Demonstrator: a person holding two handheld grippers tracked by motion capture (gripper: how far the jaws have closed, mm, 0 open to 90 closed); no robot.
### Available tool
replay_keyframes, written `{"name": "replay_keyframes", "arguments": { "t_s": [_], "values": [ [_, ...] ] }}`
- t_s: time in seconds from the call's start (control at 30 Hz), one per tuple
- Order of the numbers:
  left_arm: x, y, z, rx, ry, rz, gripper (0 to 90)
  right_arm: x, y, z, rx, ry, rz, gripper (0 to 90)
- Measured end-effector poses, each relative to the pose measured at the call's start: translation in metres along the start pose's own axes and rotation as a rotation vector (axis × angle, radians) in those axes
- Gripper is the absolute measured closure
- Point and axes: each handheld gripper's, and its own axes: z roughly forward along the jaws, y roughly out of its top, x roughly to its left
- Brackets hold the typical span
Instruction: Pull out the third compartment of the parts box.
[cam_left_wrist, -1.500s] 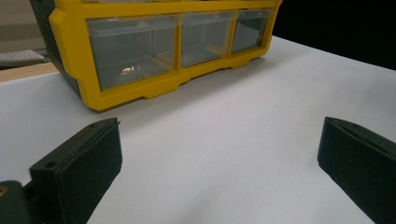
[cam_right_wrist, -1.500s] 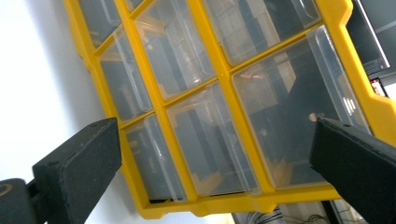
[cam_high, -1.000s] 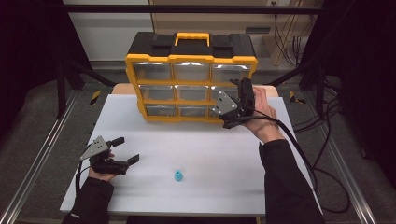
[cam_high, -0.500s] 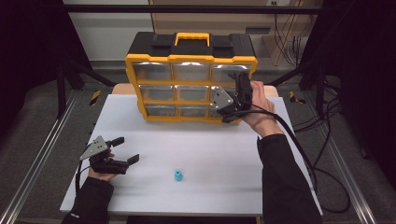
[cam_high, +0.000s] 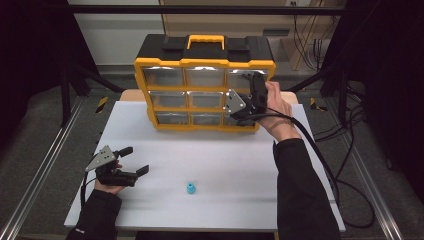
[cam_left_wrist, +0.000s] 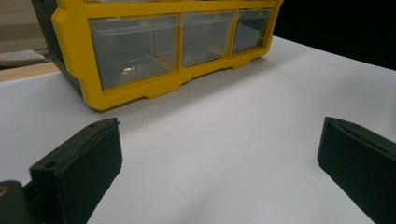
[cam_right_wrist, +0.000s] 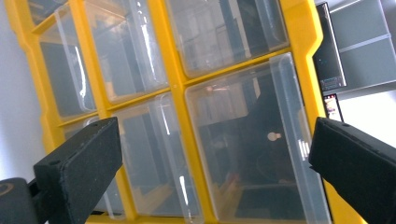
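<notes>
1. The table (cam_high: 210, 165) carries a white sheet, and everything I work with stands or lies on it.
2. The drawer cabinet (cam_high: 205, 82) stands upright at the far side of the table: a yellow frame, a black top with a yellow handle, and nine clear drawers in three rows of three. I can read no brand, label or writing on it in any view; the drawer fronts are bare plastic with reflections.
3. My right claw (cam_high: 239, 102) is raised in front of the cabinet's right column, near the middle drawer there. Its jaws stand wide apart and hold nothing. In the right gripper view the clear drawers (cam_right_wrist: 247, 140) sit close between the jaws, which are not touching them as far as I can tell.
4. My left claw (cam_high: 135, 161) rests low over the near left part of the table, well apart from the cabinet. Its jaws are also wide and empty. In the left gripper view the bottom row of drawers lies ahead, with bare white sheet between the jaws.
5. A small blue cap-like piece (cam_high: 190, 188) lies on the sheet near the front edge, to the right of my left claw and apart from it.
</notes>
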Motion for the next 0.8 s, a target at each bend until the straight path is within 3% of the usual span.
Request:
{"name": "replay_keyframes", "arguments": {
  "t_s": [0.37,0.8],
  "values": [
    [0.0,0.0,0.0,-0.002,0.0,0.002,0.0,-0.003,0.001,0.006,-0.004,-0.043,-0.04,4.1],
    [0.001,0.0,0.0,-0.001,0.001,0.002,0.0,-0.01,-0.004,0.015,0.01,-0.058,-0.078,4.2]
  ]
}}
